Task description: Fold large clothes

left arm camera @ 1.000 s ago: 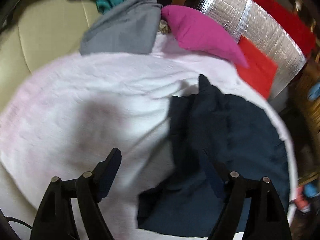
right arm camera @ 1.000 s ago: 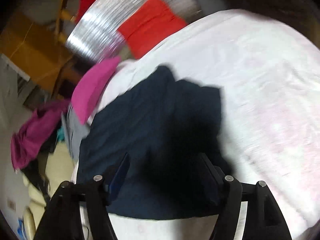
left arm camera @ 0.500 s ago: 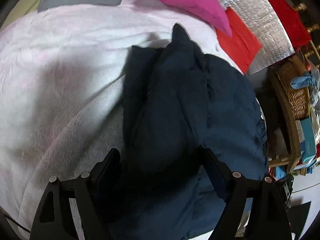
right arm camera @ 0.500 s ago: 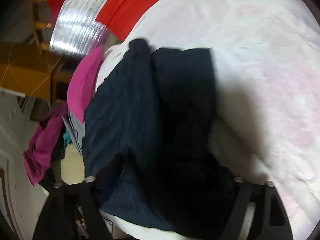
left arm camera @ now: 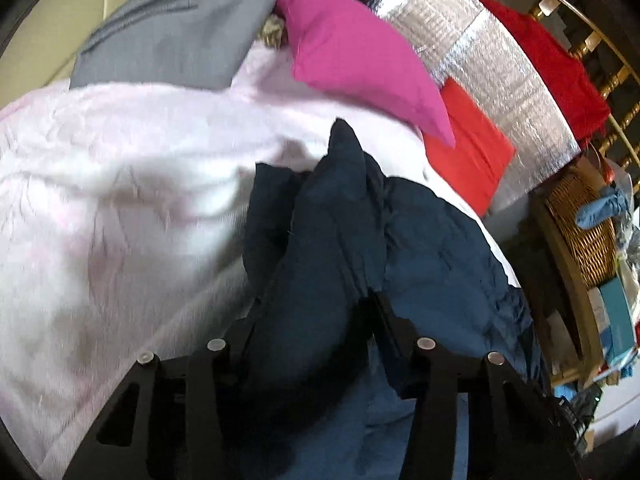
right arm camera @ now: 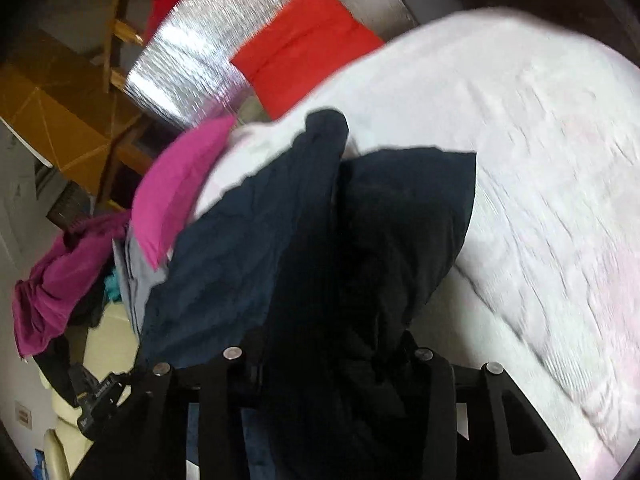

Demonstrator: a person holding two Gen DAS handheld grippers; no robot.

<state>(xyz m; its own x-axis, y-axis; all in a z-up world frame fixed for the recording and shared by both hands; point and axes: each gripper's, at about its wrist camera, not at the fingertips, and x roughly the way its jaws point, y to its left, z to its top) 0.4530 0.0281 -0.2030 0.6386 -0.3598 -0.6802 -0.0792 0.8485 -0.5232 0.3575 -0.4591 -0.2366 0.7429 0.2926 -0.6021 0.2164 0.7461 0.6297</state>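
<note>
Pale pink blanket (left arm camera: 120, 208) covers the surface; silver foil panel (left arm camera: 492, 92) and wicker basket (left arm camera: 580, 232) behind. One grey garment (left arm camera: 176, 32), one magenta (left arm camera: 352, 64), one red (left arm camera: 464, 152). Navy garment (left arm camera: 432, 248) bunched mid-blanket; left gripper (left arm camera: 308, 320) and right gripper (right arm camera: 332, 344) closing, folds between jaws.

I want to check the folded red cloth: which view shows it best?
The right wrist view: the red cloth lies whole on the silver mat, fold crease visible. In the left wrist view it is partly hidden behind the pink cloth.
</note>
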